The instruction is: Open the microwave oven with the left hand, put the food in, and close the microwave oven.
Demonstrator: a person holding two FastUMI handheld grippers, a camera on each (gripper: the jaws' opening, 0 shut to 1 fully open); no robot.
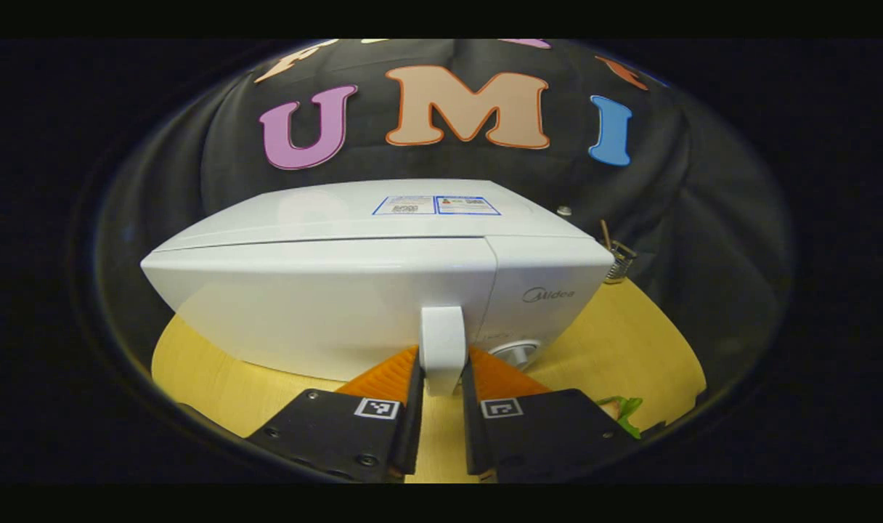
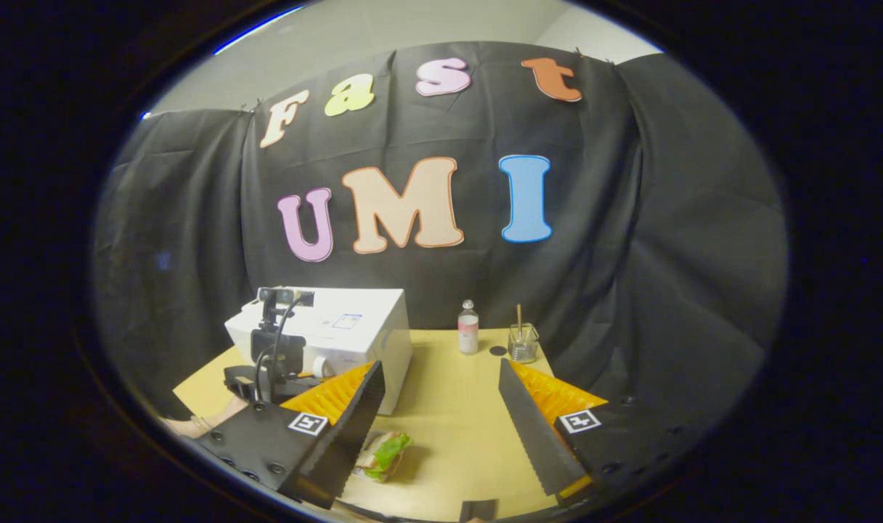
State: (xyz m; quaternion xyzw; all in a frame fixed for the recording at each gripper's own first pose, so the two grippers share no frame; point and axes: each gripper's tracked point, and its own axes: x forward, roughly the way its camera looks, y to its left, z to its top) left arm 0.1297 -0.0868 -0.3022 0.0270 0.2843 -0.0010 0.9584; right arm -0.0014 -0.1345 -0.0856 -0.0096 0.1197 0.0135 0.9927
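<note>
In the left gripper view we see the left claw [image 1: 442, 378] at bottom centre, its 2 fingers closed on the white door handle [image 1: 442, 349] of the microwave oven [image 1: 340, 290], which fills the middle of the frame, white, glossy, door shut, on the yellow table [image 1: 630, 341]. In the right gripper view the right claw [image 2: 441, 407] stands wide open, gripping nothing. The food [image 2: 385, 454], a wrapped sandwich with green filling, lies on the table at bottom centre, just beside the lower-left finger. The microwave sits at middle left.
</note>
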